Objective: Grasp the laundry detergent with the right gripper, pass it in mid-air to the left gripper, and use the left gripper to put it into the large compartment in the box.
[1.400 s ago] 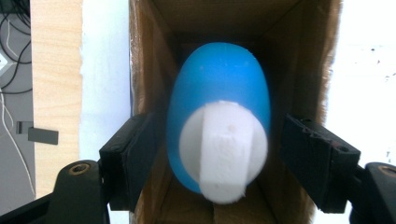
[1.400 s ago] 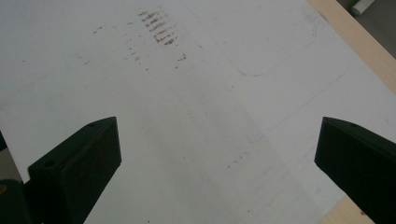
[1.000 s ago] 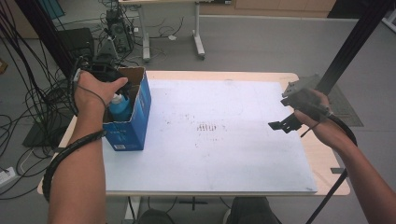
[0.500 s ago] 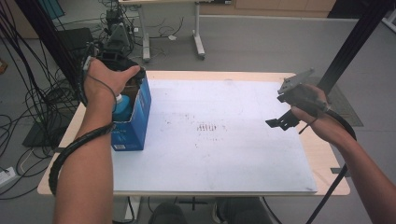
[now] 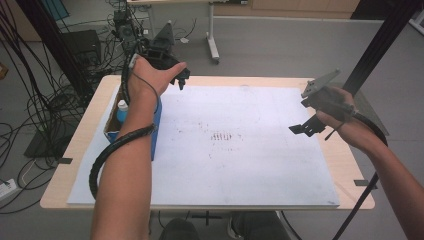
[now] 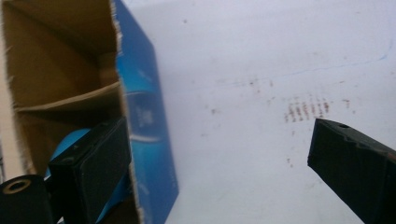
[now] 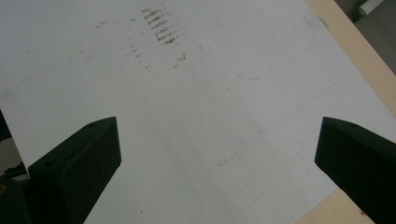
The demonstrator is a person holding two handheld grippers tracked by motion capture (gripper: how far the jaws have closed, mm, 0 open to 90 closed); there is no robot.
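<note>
A blue cardboard box (image 5: 156, 120) (image 6: 144, 116) stands open-topped at the table's left edge. Inside it sits a blue bottle (image 5: 121, 115) (image 6: 70, 140) with a pale cap. My left gripper (image 5: 183, 80) (image 6: 219, 163) hovers beyond the box's far end, over the far edge of the white sheet (image 5: 240, 165). Its jaws have just been opening and stand wide apart with nothing between them. My right gripper (image 5: 306, 128) (image 7: 217, 163) hangs above the sheet's right side, open and empty.
The wooden table (image 5: 345, 165) (image 7: 355, 60) shows as a rim around the white sheet. Faint brown marks (image 5: 225, 136) sit near the sheet's middle. Cables and black equipment (image 5: 75, 45) crowd the floor at the left. A black pole (image 5: 380, 45) slants up at the right.
My left hand has lifted off the box and moved toward the table's far edge, its jaws spreading. The bottle stays in the box. The right hand has kept still.
</note>
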